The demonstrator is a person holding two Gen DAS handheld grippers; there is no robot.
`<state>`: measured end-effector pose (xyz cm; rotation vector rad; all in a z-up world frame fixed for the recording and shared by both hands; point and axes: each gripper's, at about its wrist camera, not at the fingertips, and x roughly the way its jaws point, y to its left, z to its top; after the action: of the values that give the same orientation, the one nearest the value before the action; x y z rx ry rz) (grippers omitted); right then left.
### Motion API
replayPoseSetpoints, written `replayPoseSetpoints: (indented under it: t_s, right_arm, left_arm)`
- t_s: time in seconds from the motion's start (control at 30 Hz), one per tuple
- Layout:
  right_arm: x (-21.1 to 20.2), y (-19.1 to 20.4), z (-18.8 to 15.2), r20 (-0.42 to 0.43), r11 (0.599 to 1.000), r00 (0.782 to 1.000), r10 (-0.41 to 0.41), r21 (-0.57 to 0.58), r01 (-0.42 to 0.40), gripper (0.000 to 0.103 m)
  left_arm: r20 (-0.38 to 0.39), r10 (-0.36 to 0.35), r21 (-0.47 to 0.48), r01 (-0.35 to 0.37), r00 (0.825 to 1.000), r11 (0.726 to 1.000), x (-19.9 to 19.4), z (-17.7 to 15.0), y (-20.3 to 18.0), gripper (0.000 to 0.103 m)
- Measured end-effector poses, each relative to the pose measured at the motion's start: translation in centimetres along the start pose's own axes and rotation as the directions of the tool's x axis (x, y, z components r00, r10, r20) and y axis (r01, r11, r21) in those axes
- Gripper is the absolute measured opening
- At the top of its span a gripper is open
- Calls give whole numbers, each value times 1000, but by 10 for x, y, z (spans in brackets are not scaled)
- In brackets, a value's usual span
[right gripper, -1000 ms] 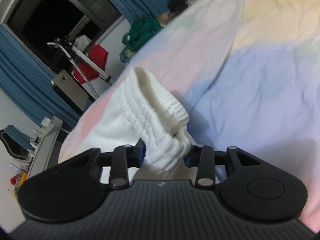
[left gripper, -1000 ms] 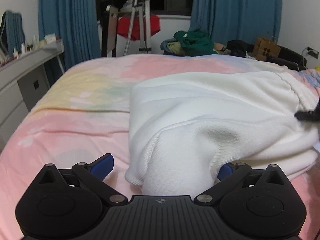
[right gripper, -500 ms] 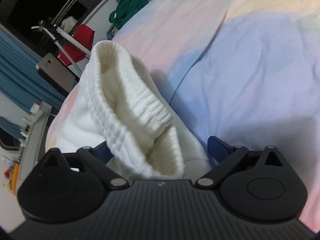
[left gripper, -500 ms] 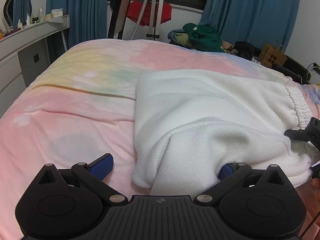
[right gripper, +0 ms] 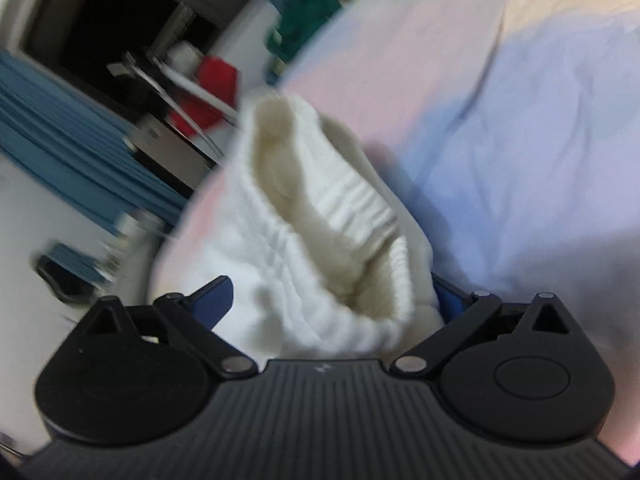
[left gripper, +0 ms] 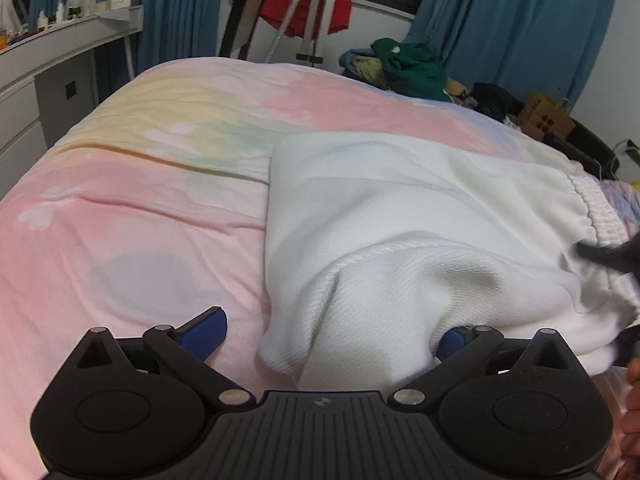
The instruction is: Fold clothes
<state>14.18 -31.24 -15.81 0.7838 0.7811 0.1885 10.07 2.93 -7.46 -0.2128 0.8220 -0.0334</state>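
A white knit garment [left gripper: 420, 216] lies folded on the pastel bedspread [left gripper: 140, 200], its ribbed waistband [left gripper: 600, 208] at the right. My left gripper [left gripper: 332, 328] is open; a bulge of the garment's near edge lies between its blue fingers [left gripper: 204, 326], not pinched. My right gripper [right gripper: 332, 300] is open, with the ribbed waistband [right gripper: 320, 240] bunched loosely between its fingers [right gripper: 212, 296]. The right gripper also shows as a dark blur in the left wrist view [left gripper: 612, 256]. The right wrist view is motion-blurred.
A green clothes pile [left gripper: 408, 68] sits beyond the bed's far edge. A tripod with red cloth [left gripper: 308, 12], blue curtains [left gripper: 516, 20], a white dresser [left gripper: 48, 76] at left and a cardboard box [left gripper: 548, 120] surround the bed.
The right gripper opened from its grip on the waistband and is now swinging, blurring its view. The left gripper stayed open and tilted slightly downward over the garment.
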Motion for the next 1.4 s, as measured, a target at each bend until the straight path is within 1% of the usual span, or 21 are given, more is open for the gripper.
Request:
replayPoseSetpoints:
  t_s: [0.03, 0.07, 0.13, 0.17, 0.23, 0.27, 0.3, 0.33, 0.37, 0.43, 0.47, 0.5, 0.53, 0.63, 0.7, 0.8, 0.93, 1.0, 1.13, 1.33, 1.4]
  right_arm:
    - [4, 2, -2, -12, 999, 999, -36, -30, 36, 89]
    - [5, 4, -2, -15, 997, 998, -57, -47, 57, 87]
    - [3, 3, -2, -10, 997, 998, -66, -35, 66, 73]
    - [-1, 2, -1, -3, 998, 998, -64, -20, 63, 69]
    - [-8, 1, -1, 15, 998, 998, -59, 7, 59, 55]
    - [-12, 3, 0, 30, 998, 998, -57, 10, 57, 52]
    - [-17, 4, 0, 46, 998, 997, -55, 7, 55, 48]
    - [-21, 6, 0, 62, 999, 997, -51, 5, 51, 45]
    - [-26, 8, 1, 79, 999, 996, -44, 3, 44, 43]
    - [-31, 10, 5, 99, 1000, 995, -22, 8, 22, 40]
    - [-33, 10, 8, 106, 1000, 994, -10, 11, 9, 40]
    - [-34, 10, 10, 113, 1000, 994, 1, 13, -3, 39]
    - [-35, 11, 11, 119, 1000, 993, 11, 12, -12, 39]
    - [-37, 13, 13, 132, 999, 991, 34, 7, -35, 39]
    - [-35, 15, 14, 132, 999, 990, 45, 8, -47, 39]
    - [-30, 10, 14, 123, 998, 991, 56, 27, -59, 39]
    - [-19, 3, 14, 107, 998, 994, 33, 58, -40, 40]
    - [-15, 1, 14, 103, 997, 995, 16, 67, -23, 40]
    - [-15, 1, 11, 104, 998, 995, -2, 68, -5, 40]
    - [-19, 9, 8, 120, 999, 993, -22, 35, 18, 40]
    - [-23, 16, 7, 135, 1000, 990, -30, 10, 29, 40]
  left_arm:
    - [-6, -9, -2, 9, 1000, 1000, -1, 0, 1, 102]
    - [-12, -18, -3, 18, 1000, 1000, -2, 1, 1, 102]
    - [-20, -51, -11, 50, 999, 999, -8, 0, 5, 102]
    - [-21, -76, -17, 76, 997, 997, -16, 0, 8, 102]
    - [13, -150, -53, 150, 989, 987, -30, 1, 17, 103]
    - [33, -186, -71, 188, 982, 980, -38, 1, 22, 103]
    - [70, -227, -112, 234, 971, 966, -44, 4, 30, 103]
    - [96, -249, -164, 262, 964, 951, -44, 10, 39, 103]
    - [121, -266, -217, 287, 956, 933, -43, 15, 49, 103]
    - [120, -257, -320, 283, 959, 904, -27, 28, 64, 103]
    - [104, -252, -365, 273, 962, 890, -14, 35, 72, 103]
    - [80, -265, -398, 275, 961, 875, 1, 39, 78, 103]
    - [44, -294, -429, 284, 955, 857, 18, 42, 82, 103]
    - [-69, -375, -523, 287, 924, 803, 67, 45, 90, 103]
    - [-82, -386, -524, 289, 919, 801, 80, 48, 88, 103]
    - [-87, -440, -514, 338, 894, 788, 89, 54, 84, 103]
    - [-115, -434, -465, 338, 894, 818, 92, 59, 77, 101]
    - [-129, -429, -439, 337, 894, 833, 93, 62, 74, 91]
    - [-130, -382, -358, 316, 915, 879, 87, 61, 64, 81]
    - [-91, -327, -307, 286, 941, 908, 75, 64, 52, 64]
    - [-58, -309, -289, 281, 949, 915, 65, 63, 46, 55]
